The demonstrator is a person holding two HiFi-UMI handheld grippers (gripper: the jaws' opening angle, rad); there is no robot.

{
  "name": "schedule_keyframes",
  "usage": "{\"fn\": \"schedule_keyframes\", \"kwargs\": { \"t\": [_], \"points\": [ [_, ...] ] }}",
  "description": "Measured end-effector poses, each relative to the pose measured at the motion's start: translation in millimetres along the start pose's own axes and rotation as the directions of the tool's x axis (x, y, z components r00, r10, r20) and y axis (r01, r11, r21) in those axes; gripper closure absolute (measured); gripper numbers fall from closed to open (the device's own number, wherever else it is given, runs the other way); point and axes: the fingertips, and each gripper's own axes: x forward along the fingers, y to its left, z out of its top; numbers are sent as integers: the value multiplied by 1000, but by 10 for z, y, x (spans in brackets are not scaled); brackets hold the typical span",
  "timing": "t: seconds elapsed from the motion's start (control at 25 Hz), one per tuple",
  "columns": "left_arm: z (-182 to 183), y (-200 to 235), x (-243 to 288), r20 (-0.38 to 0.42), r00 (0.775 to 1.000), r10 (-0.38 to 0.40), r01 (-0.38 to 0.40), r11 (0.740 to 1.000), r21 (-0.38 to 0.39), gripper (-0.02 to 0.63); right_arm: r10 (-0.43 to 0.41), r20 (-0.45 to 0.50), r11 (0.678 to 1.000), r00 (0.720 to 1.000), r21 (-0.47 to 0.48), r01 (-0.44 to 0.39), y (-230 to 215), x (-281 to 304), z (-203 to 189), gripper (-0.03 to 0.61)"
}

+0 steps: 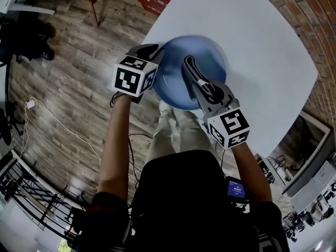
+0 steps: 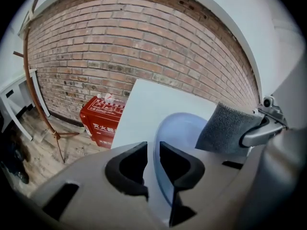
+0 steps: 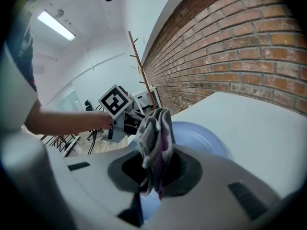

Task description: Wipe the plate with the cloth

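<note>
Centrally, the blue plate (image 1: pixel 210 62) lies at the near edge of the white table (image 1: pixel 262 46). Your left gripper (image 2: pixel 152 164) pinches the plate's left rim between narrowly set jaws, probably to steady it. Your right gripper (image 3: pixel 153 176) clamps a folded grey cloth (image 3: pixel 154 128) over the plate's face, apparently placed for wiping. Whether the cloth touches is unclear.

red box (image 2: pixel 103 121) carried white chinese characters, beginning 灭火器; smaller line below was unreadable. left gripper's cube (image 1: pixel 134 77) and right gripper's cube (image 1: pixel 229 126) bore black-and-white square markers on each visible face.
</note>
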Motion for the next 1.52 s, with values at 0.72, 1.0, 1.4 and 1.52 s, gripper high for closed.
{"fn": "schedule_keyframes", "kwargs": {
  "t": [0.72,1.0,1.4,1.52],
  "points": [
    [-29,-51,77,-8,1000,-10,10,998,58,578,-6,1,1000,1000,3,6,-69,9,1,528],
    [-23,-44,68,-6,1000,-4,5,999,45,578,-26,20,999,999,-29,27,-162,-22,116,528],
    [-41,-51,66,-11,1000,-3,4,999,32,578,-60,56,947,997,-313,74,-257,14,566,528],
    [-36,-59,77,-9,1000,-1,2,1000,27,578,-86,36,884,996,-457,93,-283,30,617,528]
  ]
}}
